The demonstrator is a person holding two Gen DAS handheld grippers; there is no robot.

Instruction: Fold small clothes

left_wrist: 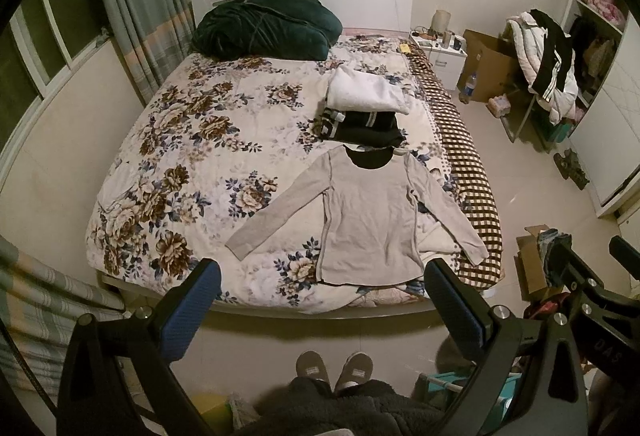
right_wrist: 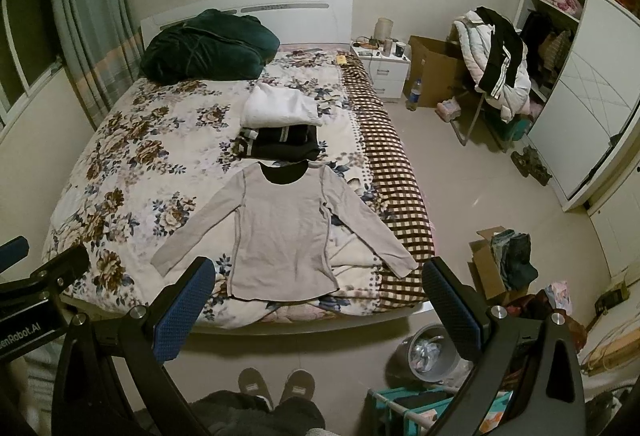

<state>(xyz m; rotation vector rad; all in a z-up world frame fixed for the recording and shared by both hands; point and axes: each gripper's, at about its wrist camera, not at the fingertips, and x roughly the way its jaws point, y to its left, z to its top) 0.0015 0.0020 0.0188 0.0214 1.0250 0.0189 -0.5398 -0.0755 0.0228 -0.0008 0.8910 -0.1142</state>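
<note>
Grey long-sleeved top (left_wrist: 366,212): flat, face up, sleeves spread, near the foot edge of the floral bed (left_wrist: 168,140).

Left to right, as I hold the rig back from the bed: left gripper (left_wrist: 320,300) wide open, nothing in it; top's left sleeve (left_wrist: 272,220); body, hem toward me; folded dark garment (left_wrist: 360,126) and white one (left_wrist: 366,92) stacked beyond the collar; right gripper (right_wrist: 316,298) wide open, empty. Step: I judge folding not yet begun. Next calls for bringing each gripper down to a sleeve and pinching cloth only, not the quilt.
</note>
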